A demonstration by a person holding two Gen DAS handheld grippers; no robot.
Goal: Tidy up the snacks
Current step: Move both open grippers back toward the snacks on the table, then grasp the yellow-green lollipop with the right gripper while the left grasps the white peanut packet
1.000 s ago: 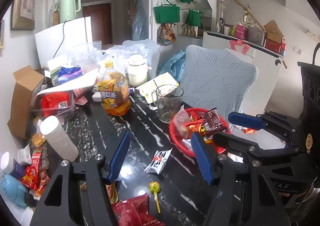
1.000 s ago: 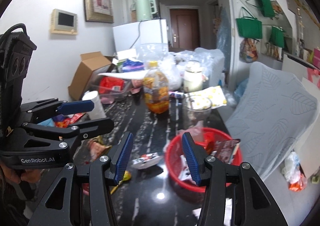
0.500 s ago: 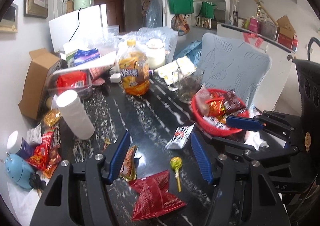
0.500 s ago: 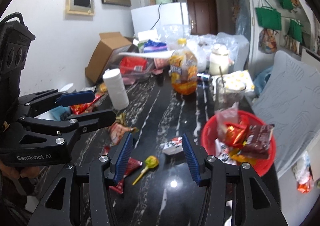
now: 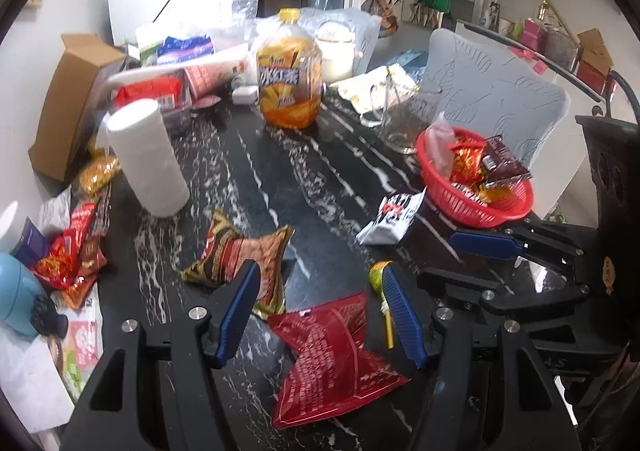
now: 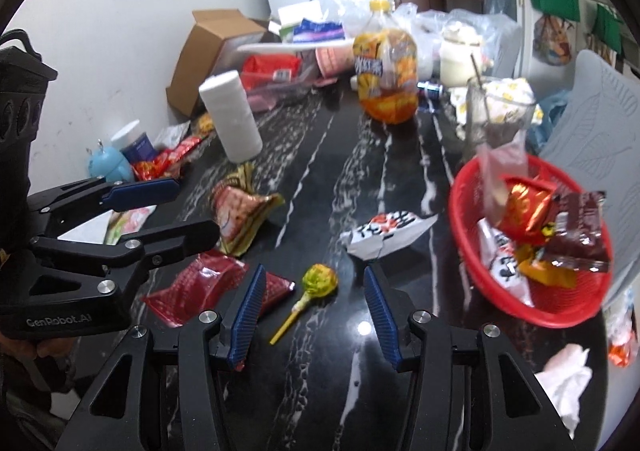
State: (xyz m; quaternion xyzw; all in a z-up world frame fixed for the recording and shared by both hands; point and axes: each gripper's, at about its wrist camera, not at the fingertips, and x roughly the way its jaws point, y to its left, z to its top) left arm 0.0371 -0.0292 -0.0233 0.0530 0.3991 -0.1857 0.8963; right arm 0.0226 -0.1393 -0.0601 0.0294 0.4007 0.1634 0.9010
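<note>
Both grippers pulled back, jaws wide and empty, over lollipop (image 6: 319, 280) and red packet (image 5: 332, 359)

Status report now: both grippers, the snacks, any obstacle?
Left gripper open, over red snack packet. Right gripper open, lollipop between its fingers, not gripped. Red basket part filled. No obstacle.
</note>
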